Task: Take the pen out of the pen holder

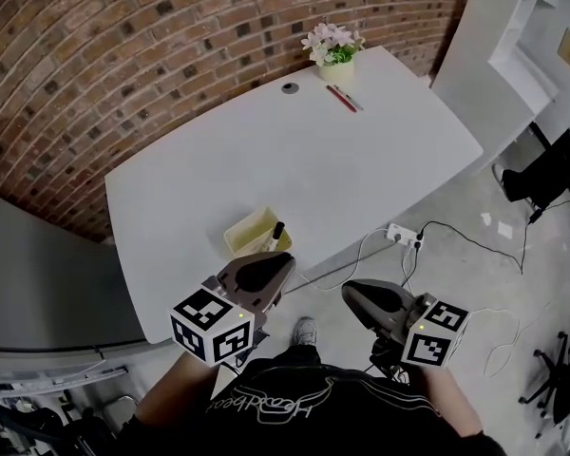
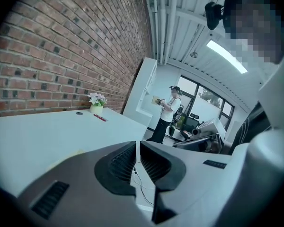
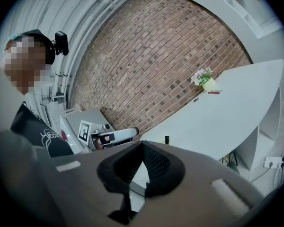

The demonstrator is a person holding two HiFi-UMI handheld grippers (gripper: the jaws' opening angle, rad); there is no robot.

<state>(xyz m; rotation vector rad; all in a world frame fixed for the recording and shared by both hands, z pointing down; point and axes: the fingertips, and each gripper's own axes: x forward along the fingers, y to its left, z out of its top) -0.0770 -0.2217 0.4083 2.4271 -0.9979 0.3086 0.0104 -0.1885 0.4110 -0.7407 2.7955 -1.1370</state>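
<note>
A yellow pen holder (image 1: 254, 231) stands near the front edge of the white table (image 1: 361, 179), and a black pen (image 1: 277, 230) sticks up from its right side. My left gripper (image 1: 283, 259) hovers just in front of the holder at the table's edge. Its jaws are shut with nothing between them, as the left gripper view (image 2: 138, 143) also shows. My right gripper (image 1: 347, 291) hangs off the table to the right, over the floor, with its tips together and empty (image 3: 142, 144). In the right gripper view the pen's black tip (image 3: 166, 139) shows above the table edge.
At the table's far end stand a flower pot (image 1: 334, 53), a red pen (image 1: 343, 98) and a small grey disc (image 1: 291, 87). A power strip (image 1: 402, 235) with cables lies on the floor to the right. A brick wall runs behind. A person (image 2: 168, 115) stands far off.
</note>
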